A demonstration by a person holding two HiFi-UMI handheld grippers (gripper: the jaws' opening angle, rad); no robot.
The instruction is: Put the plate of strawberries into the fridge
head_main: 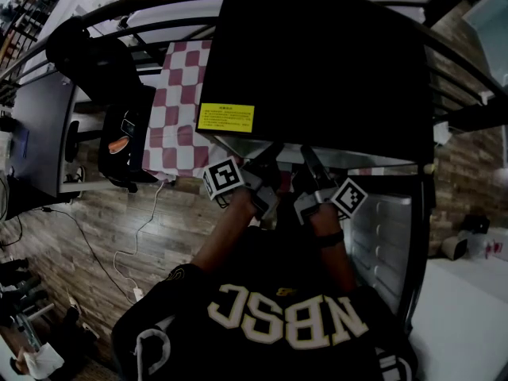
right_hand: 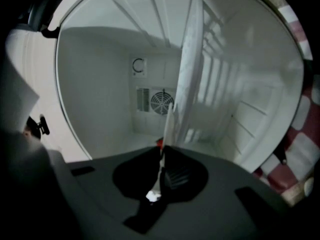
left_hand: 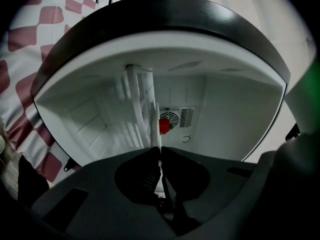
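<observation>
With the left hand-held gripper (left_hand: 160, 153) and right hand-held gripper (right_hand: 162, 155) each clamped on the plate (left_hand: 157, 134) rim at frame centre, any tilt entering the fridge (left_hand: 227, 109) could roll the strawberries (left_hand: 164, 126) off.

Fridge walls (left_hand: 225, 114) look smooth matt plastic; floor (head_main: 119, 221) is wood.

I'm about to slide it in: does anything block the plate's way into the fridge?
Nothing visible does. The fridge stands open ahead of the plate and looks bare back to its fan. Only the shelf runs close beside the plate, edge-on, not across it.
</observation>
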